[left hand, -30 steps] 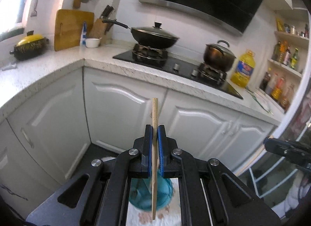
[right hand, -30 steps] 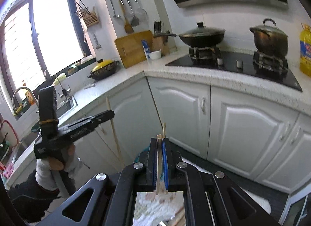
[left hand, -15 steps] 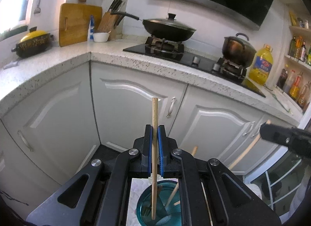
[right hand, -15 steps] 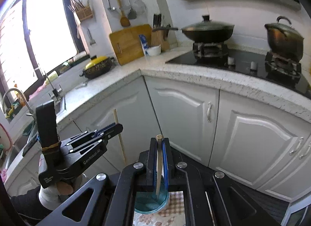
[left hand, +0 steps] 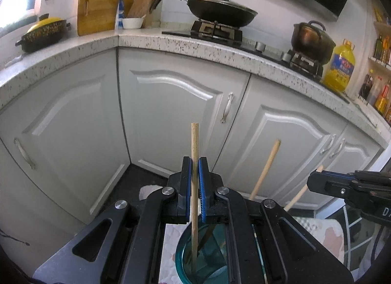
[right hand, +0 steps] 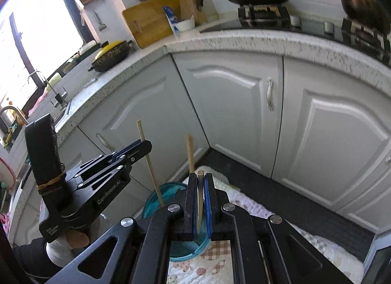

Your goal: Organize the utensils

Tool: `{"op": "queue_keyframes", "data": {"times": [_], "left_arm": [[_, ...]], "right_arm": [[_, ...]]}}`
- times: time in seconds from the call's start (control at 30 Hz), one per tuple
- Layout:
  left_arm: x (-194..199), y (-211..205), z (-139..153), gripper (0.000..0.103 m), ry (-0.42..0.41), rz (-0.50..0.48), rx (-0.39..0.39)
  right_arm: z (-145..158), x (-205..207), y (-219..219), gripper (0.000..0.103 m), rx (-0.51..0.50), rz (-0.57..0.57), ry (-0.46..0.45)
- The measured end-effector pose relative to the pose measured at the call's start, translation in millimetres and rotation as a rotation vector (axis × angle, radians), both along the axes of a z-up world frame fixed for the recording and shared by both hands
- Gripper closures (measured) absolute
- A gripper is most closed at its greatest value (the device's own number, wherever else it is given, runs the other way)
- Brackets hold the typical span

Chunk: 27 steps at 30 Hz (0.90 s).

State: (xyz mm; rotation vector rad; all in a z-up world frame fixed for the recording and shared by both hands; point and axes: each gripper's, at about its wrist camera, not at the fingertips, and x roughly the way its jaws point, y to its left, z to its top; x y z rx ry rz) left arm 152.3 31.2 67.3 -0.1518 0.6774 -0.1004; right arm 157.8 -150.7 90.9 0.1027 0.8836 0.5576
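On the left, the left gripper (left hand: 194, 186) has come down over the round teal translucent plastic holder (left hand: 210, 259) since a second ago, when the holder showed only as a patch behind the claw; now its rim fills the bottom of the left wrist view. The blue-padded jaws are clamped on a pale, straight wooden chopstick (left hand: 194, 152), which stands nearly upright, its upper end well above the fingers and its lower end already inside the holder's mouth. That suggests this stick is about ready to be let go. Just to the right, a second wooden chopstick (left hand: 266, 166) leans in the holder with no claw on it; half a second ago only its tip showed, so it appears to be already stowed. Further right, the right gripper (right hand: 200, 198) has also sunk toward the holder, which a second ago was barely visible beneath it and now sits directly under its fingers on the patterned quilted cloth (right hand: 244, 210). Its jaws are closed on a thin wooden stick (right hand: 200, 201) whose top only just clears the pads and whose lower part hangs over the holder's opening; how deep it reaches I cannot tell. Both held sticks lie between their own fingers, above or within the same holder, and both claws are near each other, so releasing one at a time seems wise to avoid knocking the leaning stick.
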Motion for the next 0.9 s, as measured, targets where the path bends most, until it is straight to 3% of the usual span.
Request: {"op": "queue_keyframes", "data": {"times": [0.1,0.2,0.5,0.9], "left_arm": [[-2,-1,-1,0.099,0.01,-0.006,-0.001],[-5,0,0,0.099,0.026,-0.006,-0.015],[-20,-2,5,0.086,0.053,-0.016,-0.012],[-60,-11,8,0.077,0.07,-0.031,0.017]], "right_arm": [[-7,-1,-5,0.095,-0.002,-0.015,0.005],[-9,-5,-9,0.071,0.018,-0.028,0.016],[-18,-28,-13,0.071,0.01,-0.03,0.029],[-22,-77,-7,0.068,-0.032,-0.114,-0.043]]}}
